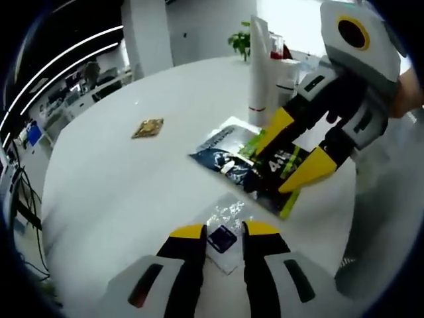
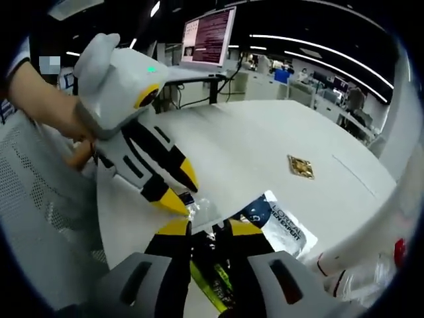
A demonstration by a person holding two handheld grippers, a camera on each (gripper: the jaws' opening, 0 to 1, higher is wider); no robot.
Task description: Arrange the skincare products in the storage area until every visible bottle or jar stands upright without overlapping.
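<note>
My left gripper (image 1: 224,230) is low over the white table (image 1: 119,185), open, with a small clear packet holding a dark purple square (image 1: 222,238) between its jaws. In the right gripper view this left gripper (image 2: 180,191) comes in from the left, tips at the crinkled clear packet (image 2: 201,211). My right gripper (image 2: 209,229) is open astride a green-black sachet (image 2: 211,268). In the left gripper view the right gripper (image 1: 293,151) reaches in over that sachet (image 1: 286,199). A dark blue sachet (image 1: 222,158) (image 2: 278,224) lies flat beside it. A white tube (image 1: 260,66) stands upright behind.
A small gold-brown sachet (image 1: 148,128) (image 2: 300,167) lies alone further out on the table. More white containers (image 1: 288,69) and a potted plant (image 1: 240,41) stand at the table's far side. A monitor (image 2: 209,36) and desks are beyond the table edge. A person's hand (image 2: 46,99) holds the left gripper.
</note>
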